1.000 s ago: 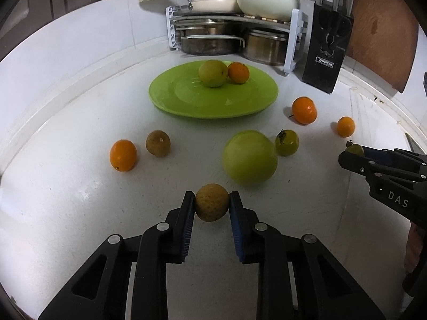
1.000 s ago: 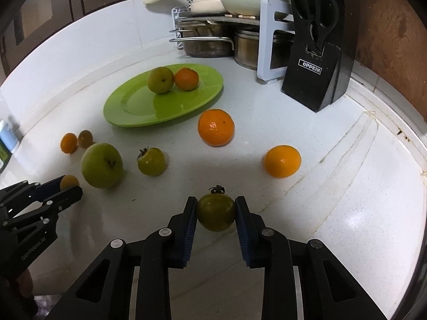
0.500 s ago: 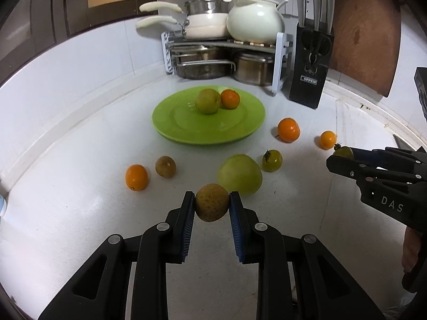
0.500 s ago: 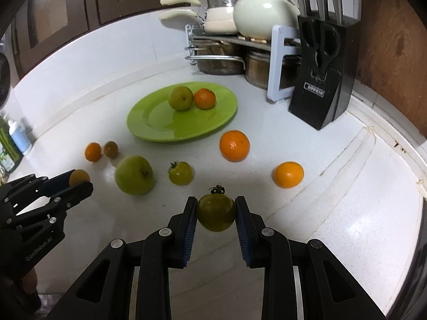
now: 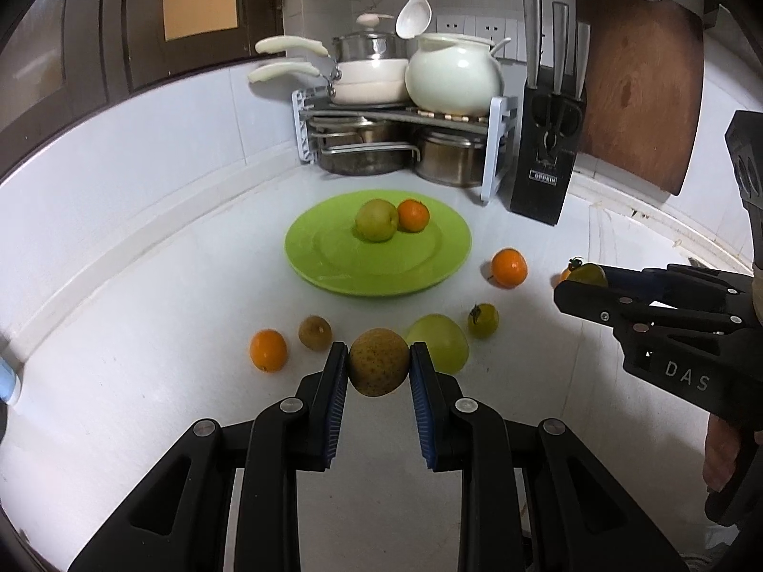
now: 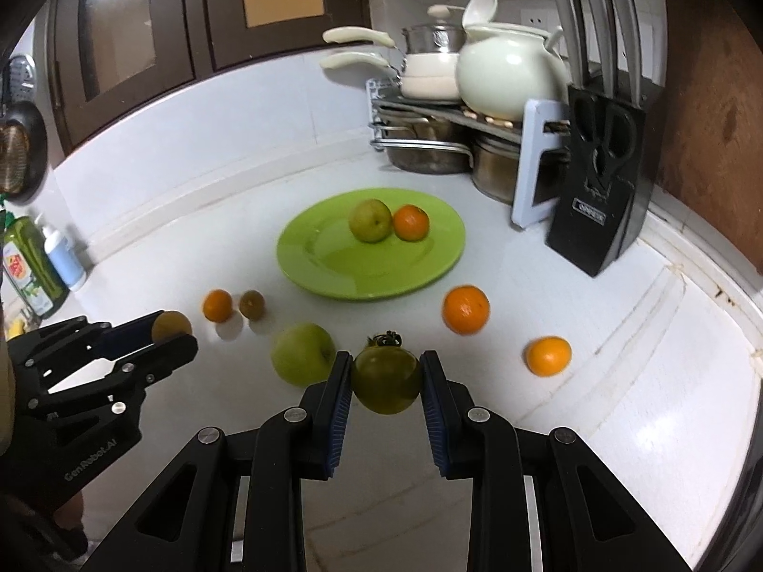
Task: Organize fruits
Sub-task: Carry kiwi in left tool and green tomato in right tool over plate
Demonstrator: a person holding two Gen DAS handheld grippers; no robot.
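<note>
Left claw [image 5: 379,368] clamped on speckled brown fruit [image 5: 379,361], held above white table [image 5: 143,381]. Right claw [image 6: 386,381] clamped on green tomato [image 6: 386,376], also aloft. Beyond, green plate [image 6: 310,257] carrying pear [image 6: 370,220] touching orange [image 6: 410,222]; other fruits scattered around it.

1. The left wrist camera sits just behind the left gripper [image 5: 379,372] and looks along its fingers, high over the white counter [image 5: 143,333], toward the back corner
2. The right wrist camera sits just behind the right gripper [image 6: 386,383] and faces the same corner from farther right
3. Both views share the green plate [image 5: 324,257] [image 6: 310,257], and each sees the other gripper at its side
</note>
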